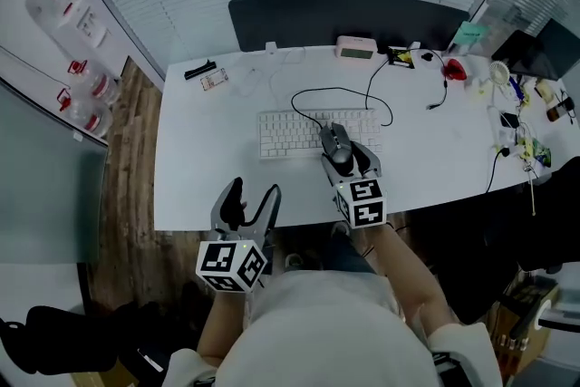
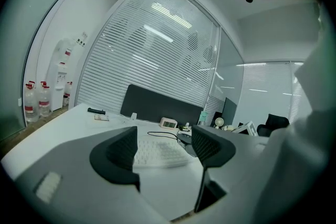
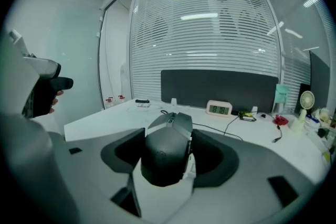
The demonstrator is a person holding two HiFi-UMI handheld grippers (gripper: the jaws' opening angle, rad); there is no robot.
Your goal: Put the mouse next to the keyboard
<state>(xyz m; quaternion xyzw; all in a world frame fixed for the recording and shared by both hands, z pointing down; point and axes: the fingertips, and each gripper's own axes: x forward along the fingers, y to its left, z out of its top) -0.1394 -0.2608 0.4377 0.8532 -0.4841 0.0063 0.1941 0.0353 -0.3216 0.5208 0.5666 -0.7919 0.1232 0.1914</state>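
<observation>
A dark wired mouse (image 1: 337, 142) sits between the jaws of my right gripper (image 1: 349, 160), which is shut on its sides. In the head view the mouse lies over the right end of the white keyboard (image 1: 290, 133). In the right gripper view the mouse (image 3: 165, 155) fills the gap of the gripper (image 3: 169, 153) and looks raised off the desk. Its black cable (image 1: 362, 95) loops toward the back of the desk. My left gripper (image 1: 256, 193) is open and empty at the desk's near edge. In its own view the left gripper (image 2: 163, 147) frames the keyboard (image 2: 157, 152).
The white desk (image 1: 208, 168) carries a small clock (image 1: 355, 47) and a red item (image 1: 455, 68) at the back, a black item (image 1: 199, 69) at the back left, and clutter (image 1: 521, 118) on the right. A dark partition (image 1: 344, 18) stands behind. Water bottles (image 1: 86, 95) stand on the floor at left.
</observation>
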